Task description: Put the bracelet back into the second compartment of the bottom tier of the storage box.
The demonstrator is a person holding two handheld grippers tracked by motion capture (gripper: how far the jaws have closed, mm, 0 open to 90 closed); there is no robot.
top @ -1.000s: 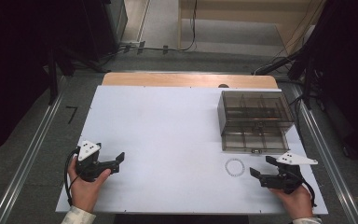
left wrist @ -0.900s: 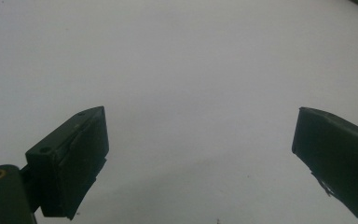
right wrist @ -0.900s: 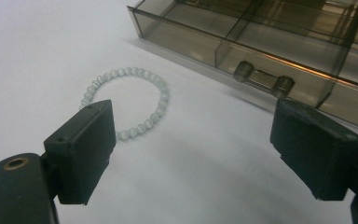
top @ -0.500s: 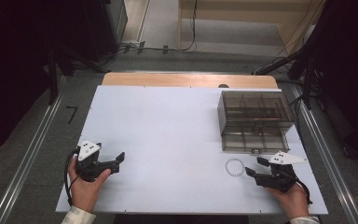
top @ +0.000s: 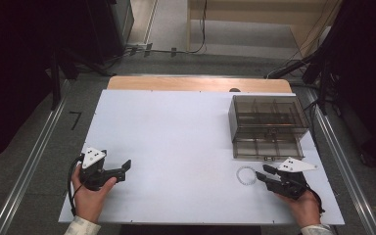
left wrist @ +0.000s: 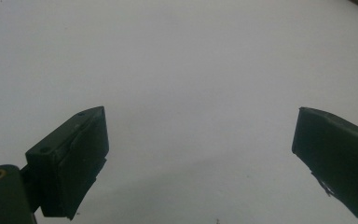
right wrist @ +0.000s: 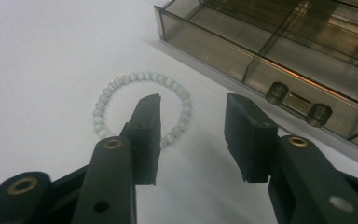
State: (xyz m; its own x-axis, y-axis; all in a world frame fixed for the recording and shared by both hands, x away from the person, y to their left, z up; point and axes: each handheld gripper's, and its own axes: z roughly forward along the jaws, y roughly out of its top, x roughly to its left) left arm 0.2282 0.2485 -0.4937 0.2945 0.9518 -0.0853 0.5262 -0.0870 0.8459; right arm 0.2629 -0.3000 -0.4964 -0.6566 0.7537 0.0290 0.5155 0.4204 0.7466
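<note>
Now bracelet [right wrist: 142, 107] flat, round, no long axis; right tongs [right wrist: 193, 135] closing, half-open, gripping nothing.

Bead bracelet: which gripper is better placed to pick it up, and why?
Right. The right gripper sits at the bead bracelet, its jaws just closing around the near side; the left gripper rests far across the table.

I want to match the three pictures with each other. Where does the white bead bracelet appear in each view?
High view: the bead bracelet lies lower right on the white table, just left of the right tool, below the clear box.
Right gripper view: centre-left, one jaw partly over its ring, the other jaw outside it.
Left gripper view: bare table, no bracelet.
Shared landmark: the clear box.
</note>
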